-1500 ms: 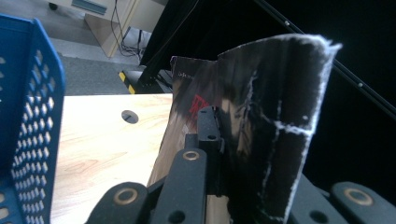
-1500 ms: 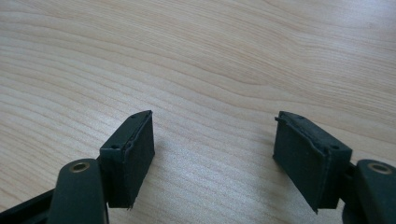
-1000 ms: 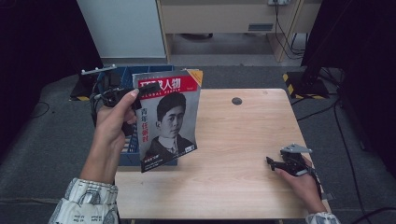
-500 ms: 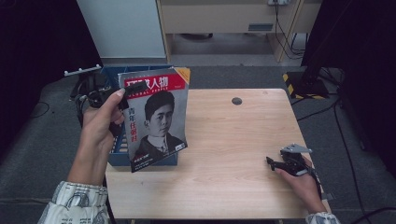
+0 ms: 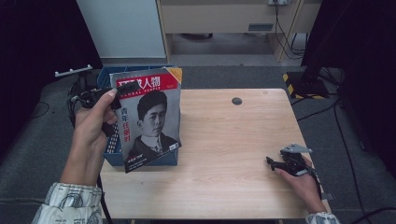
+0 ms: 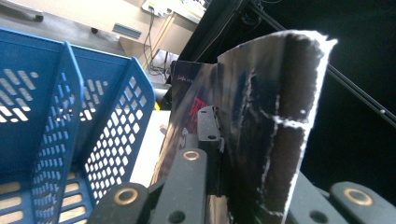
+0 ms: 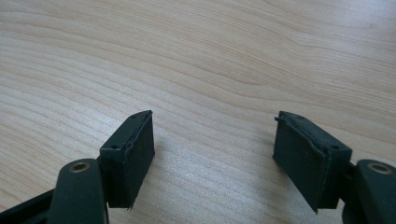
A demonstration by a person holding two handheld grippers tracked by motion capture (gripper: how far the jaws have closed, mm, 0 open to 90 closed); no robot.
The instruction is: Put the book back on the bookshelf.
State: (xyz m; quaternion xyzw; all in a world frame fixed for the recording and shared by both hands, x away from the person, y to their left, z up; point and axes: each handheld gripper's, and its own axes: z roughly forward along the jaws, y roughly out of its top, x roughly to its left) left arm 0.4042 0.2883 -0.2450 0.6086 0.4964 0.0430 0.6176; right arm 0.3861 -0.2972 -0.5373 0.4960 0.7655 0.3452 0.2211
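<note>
Magazine (image 5: 150, 119) held upright over the tabletop's (image 5: 233, 154) left edge, in front of the blue file rack (image 5: 106, 77) — left gripper (image 5: 122, 88) clamped on its top corner. Right gripper (image 5: 275, 164) rests on the tabletop near the right edge, jaws apart, nothing between.

Light wooden table (image 5: 224, 140), small dark disc (image 5: 236, 101), right gripper (image 5: 275, 163) resting
</note>
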